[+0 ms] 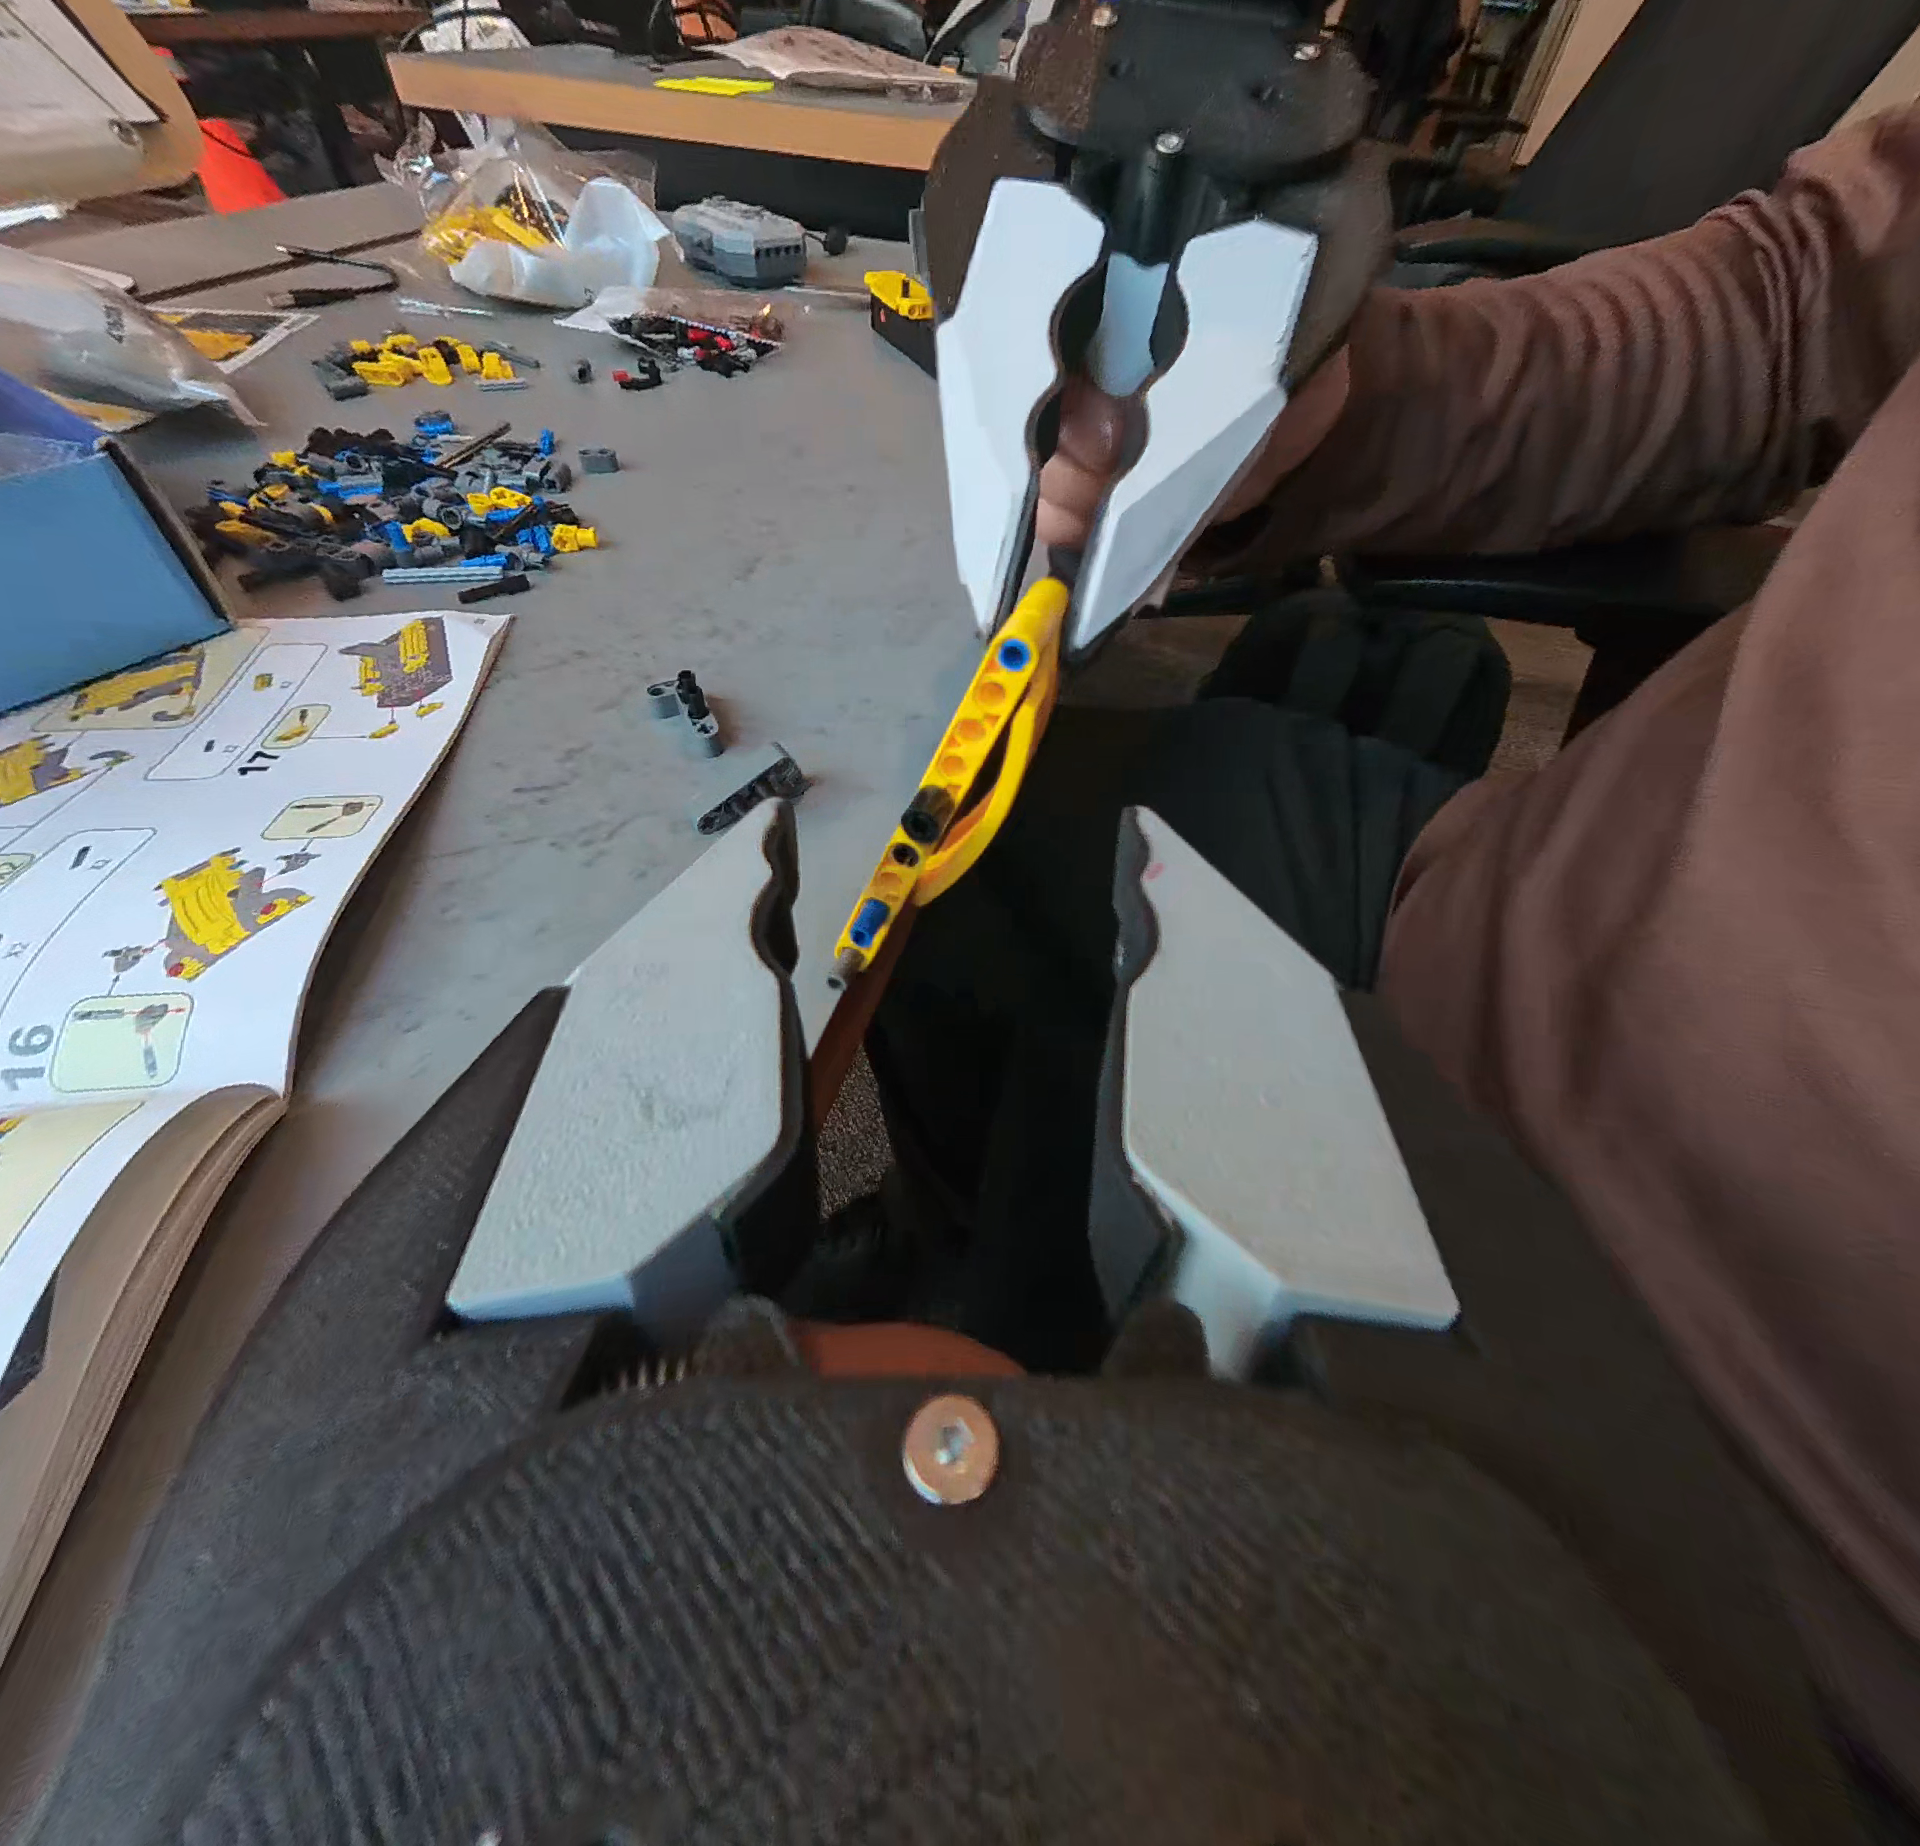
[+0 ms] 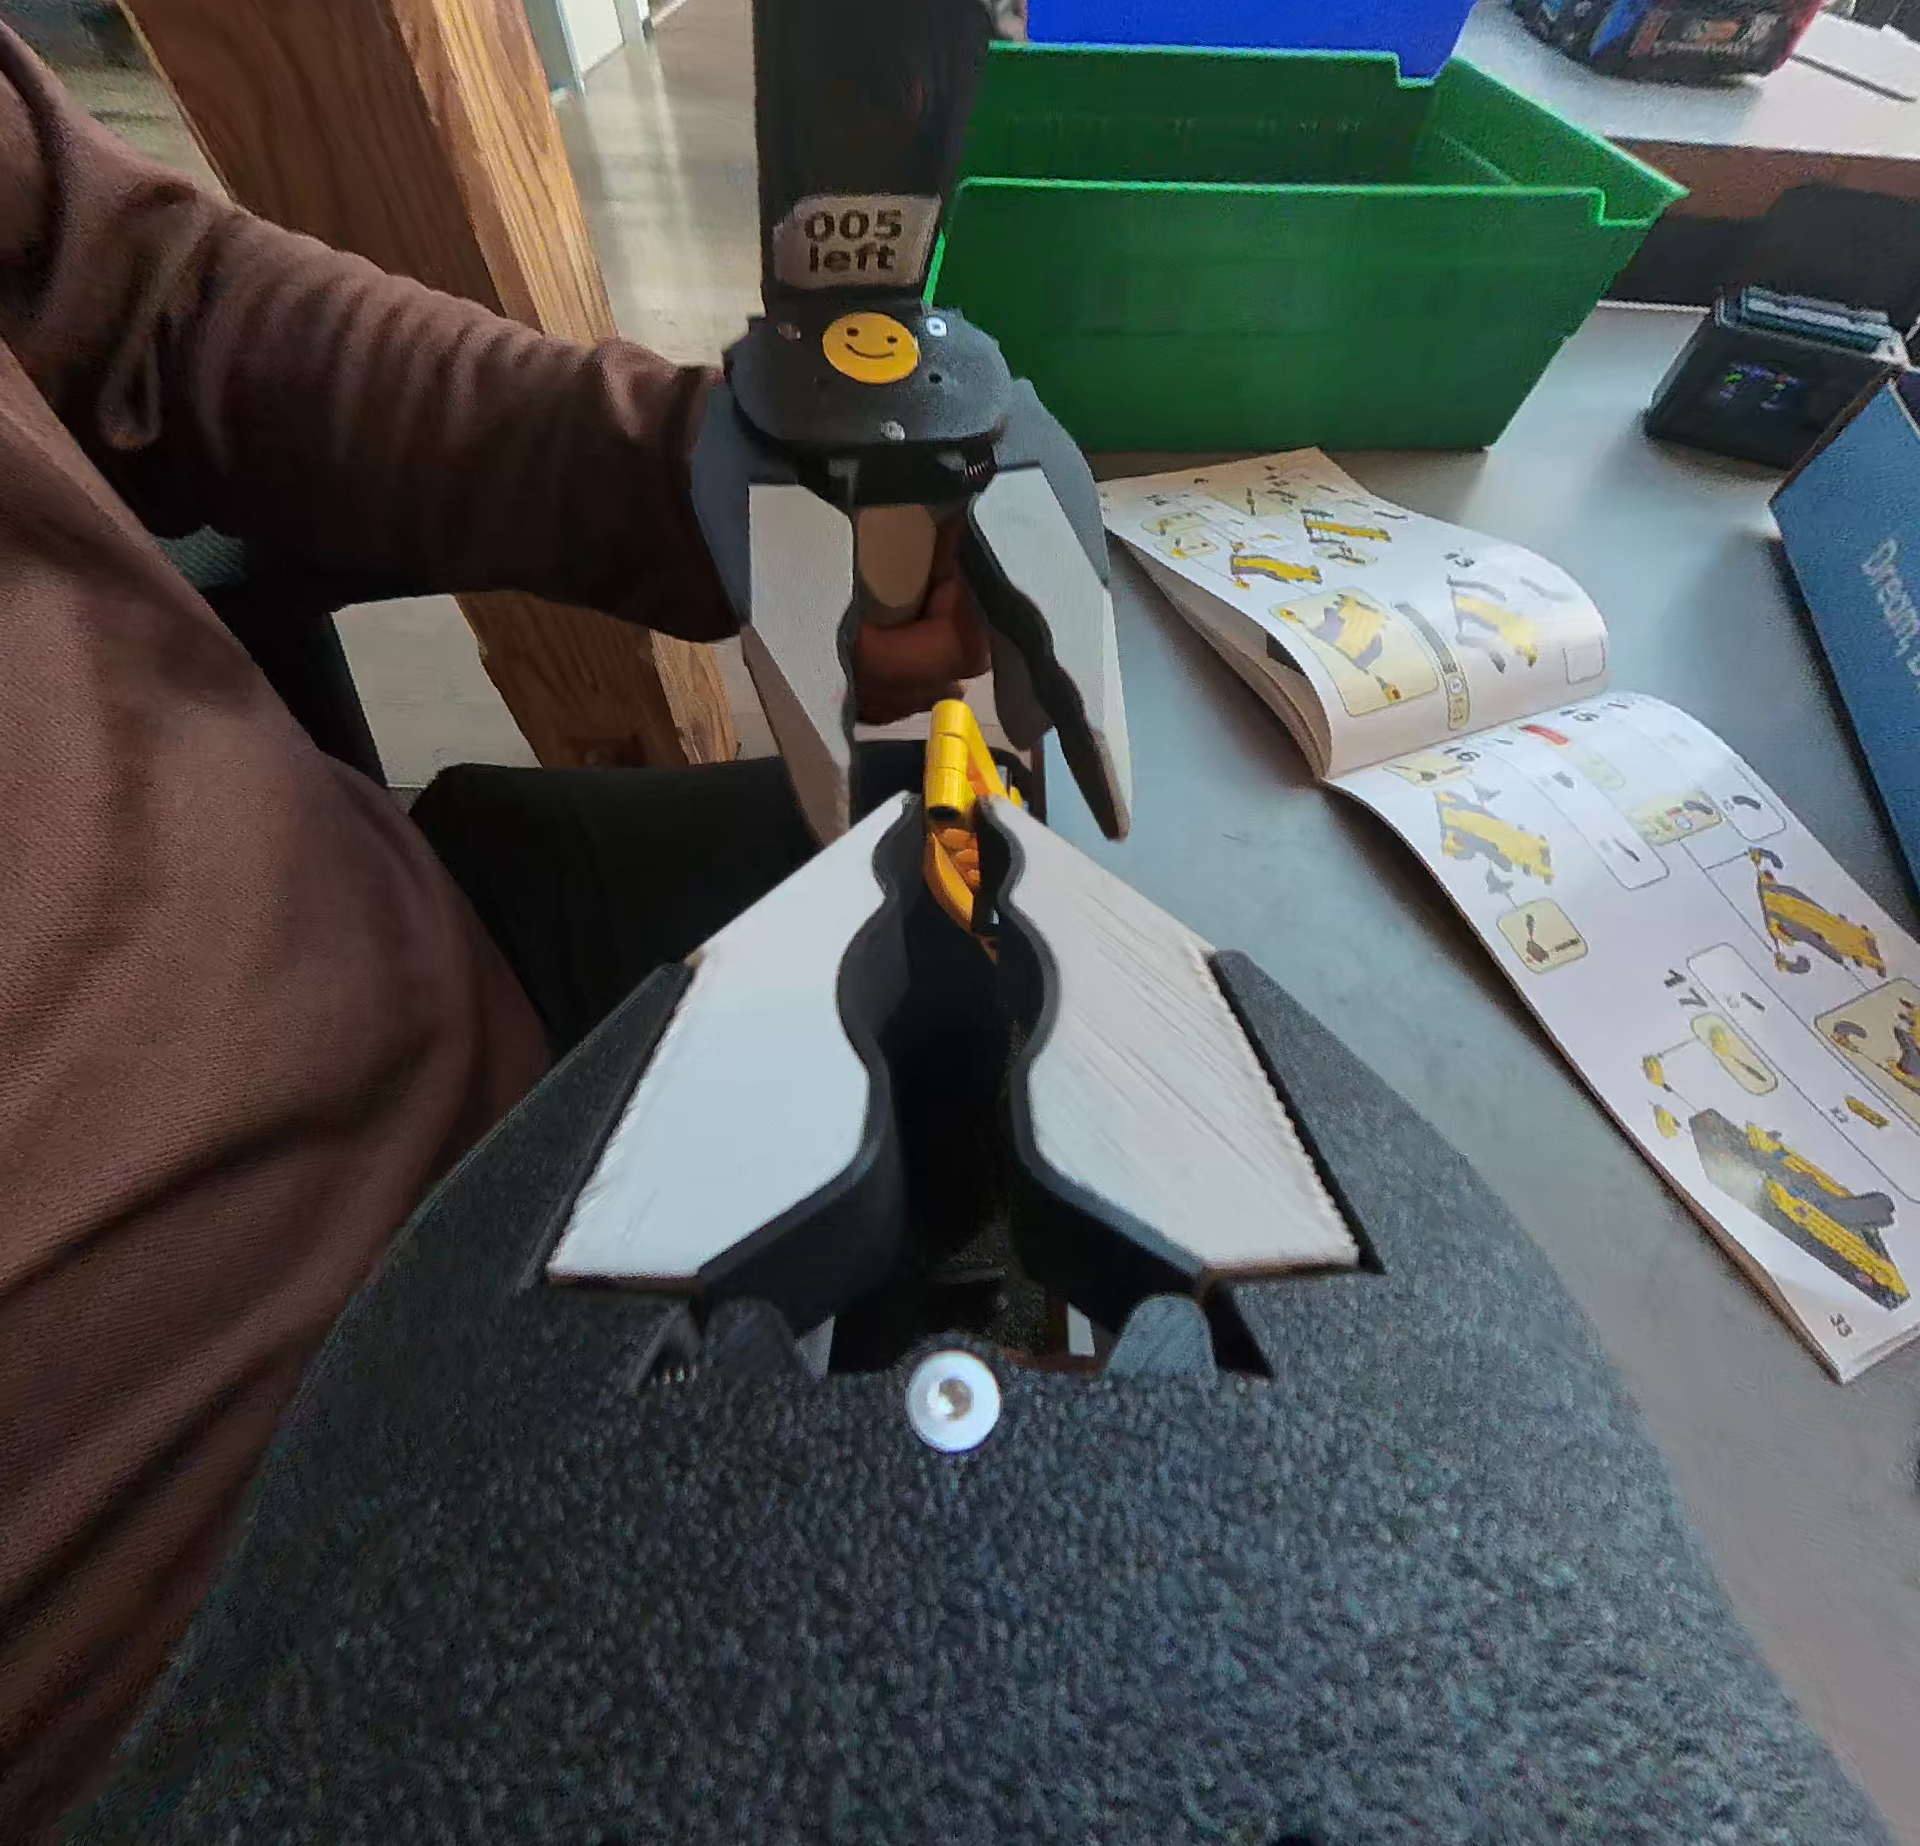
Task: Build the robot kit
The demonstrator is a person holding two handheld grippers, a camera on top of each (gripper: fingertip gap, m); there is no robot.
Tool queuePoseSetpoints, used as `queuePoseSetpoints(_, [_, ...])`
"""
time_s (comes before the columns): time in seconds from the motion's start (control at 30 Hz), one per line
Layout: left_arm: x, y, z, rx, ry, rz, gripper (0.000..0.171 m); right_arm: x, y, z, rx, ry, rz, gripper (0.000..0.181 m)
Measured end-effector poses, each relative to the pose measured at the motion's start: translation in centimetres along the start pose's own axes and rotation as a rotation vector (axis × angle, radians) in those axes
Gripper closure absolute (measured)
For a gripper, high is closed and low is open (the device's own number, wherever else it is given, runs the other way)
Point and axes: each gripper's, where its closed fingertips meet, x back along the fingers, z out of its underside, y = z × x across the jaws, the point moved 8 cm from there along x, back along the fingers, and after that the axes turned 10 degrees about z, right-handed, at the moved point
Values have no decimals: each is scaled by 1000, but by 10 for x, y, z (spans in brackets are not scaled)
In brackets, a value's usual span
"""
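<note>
Your right gripper (image 2: 951, 820) is clamped on the yellow beam assembly (image 1: 961, 768); your left gripper (image 1: 956, 861) fingers stand apart around its lower end.

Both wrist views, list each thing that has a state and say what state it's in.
Left gripper: open, holding nothing.
Right gripper: shut on the yellow beam.
Yellow beam: held in the air, tilted.
Instruction booklet: open, flat on the table.
Green bin: lid off.
</note>
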Motion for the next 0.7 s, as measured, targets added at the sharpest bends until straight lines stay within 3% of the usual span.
queuePoseSetpoints(0.13, [-3,-6,-1,-27,-56,36,134,-3,13,-14,-12,-79,-33,173])
queuePoseSetpoints(0.23, [0,-15,-2,1,-158,164,150,-1,18,-19,-26,-122,-65,173])
queuePoseSetpoints(0.37, [5,-25,-2,-44,-183,222,156,3,22,-13,-10,-126,-89,172])
queuePoseSetpoints(0.7, [17,-36,-13,-96,-169,146,158,5,26,5,53,-53,-64,175])
